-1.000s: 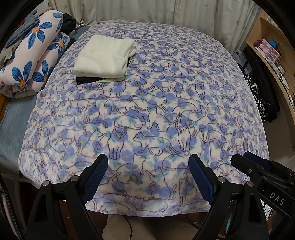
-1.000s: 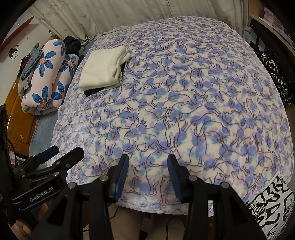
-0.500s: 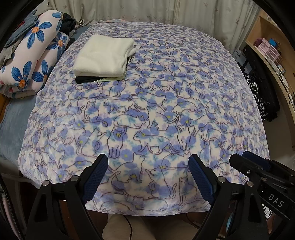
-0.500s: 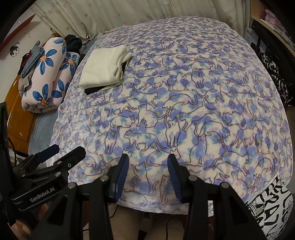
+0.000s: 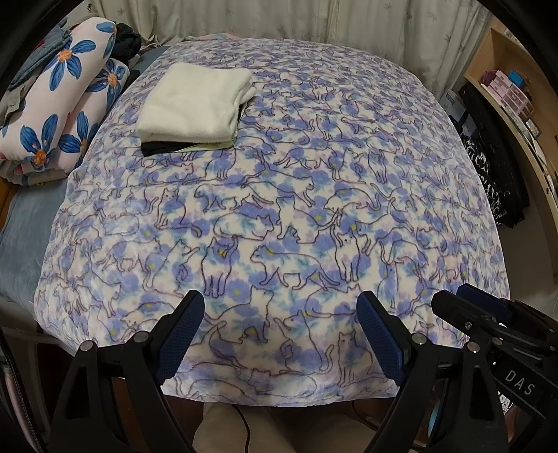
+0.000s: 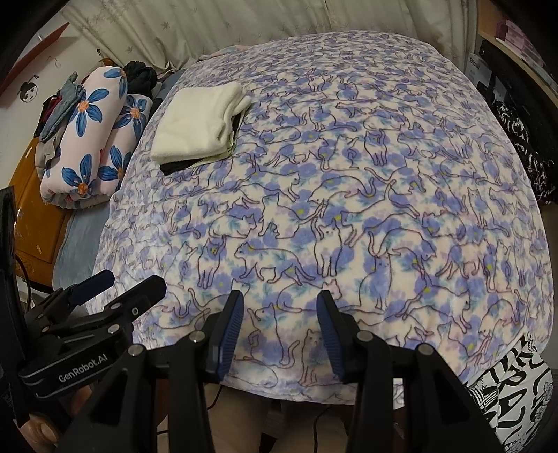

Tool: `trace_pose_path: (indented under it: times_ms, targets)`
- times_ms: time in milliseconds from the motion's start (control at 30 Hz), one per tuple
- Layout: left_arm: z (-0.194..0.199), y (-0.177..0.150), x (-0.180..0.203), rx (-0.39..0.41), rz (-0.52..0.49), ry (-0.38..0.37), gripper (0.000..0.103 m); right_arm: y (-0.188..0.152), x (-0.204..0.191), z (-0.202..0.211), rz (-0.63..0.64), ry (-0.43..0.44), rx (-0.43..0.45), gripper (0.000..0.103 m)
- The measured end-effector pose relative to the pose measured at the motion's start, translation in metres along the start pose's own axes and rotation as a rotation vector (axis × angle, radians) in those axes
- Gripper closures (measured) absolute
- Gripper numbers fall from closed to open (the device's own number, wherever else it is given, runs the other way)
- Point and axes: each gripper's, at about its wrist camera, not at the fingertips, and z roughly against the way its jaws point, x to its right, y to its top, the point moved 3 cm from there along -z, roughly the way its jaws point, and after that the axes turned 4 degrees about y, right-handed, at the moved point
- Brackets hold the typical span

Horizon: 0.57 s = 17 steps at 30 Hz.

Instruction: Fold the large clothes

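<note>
Folded clothes [image 5: 195, 104] unmoved; both tools remain still, empty.

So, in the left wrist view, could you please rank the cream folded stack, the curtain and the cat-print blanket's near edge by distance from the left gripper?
1. Cat-print blanket's near edge, just beyond the left gripper.
2. Cream folded stack, far left.
3. Curtain, behind the bed.

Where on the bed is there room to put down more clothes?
The cat-print blanket is bare from the folded pile across to its right edge and down to the near edge. It is crowded at the far left, with the pile and flowered rolls.
</note>
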Motion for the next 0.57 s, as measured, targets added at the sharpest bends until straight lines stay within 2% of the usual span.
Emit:
trace_pose_path:
  times_ms: [567]
  targets:
    - [-0.0003, 0.0018, -0.0019, -0.001, -0.003, -0.002, 0.015, 0.0001, -0.0009, -0.0003, -0.002, -0.002, 0.0, 0.059]
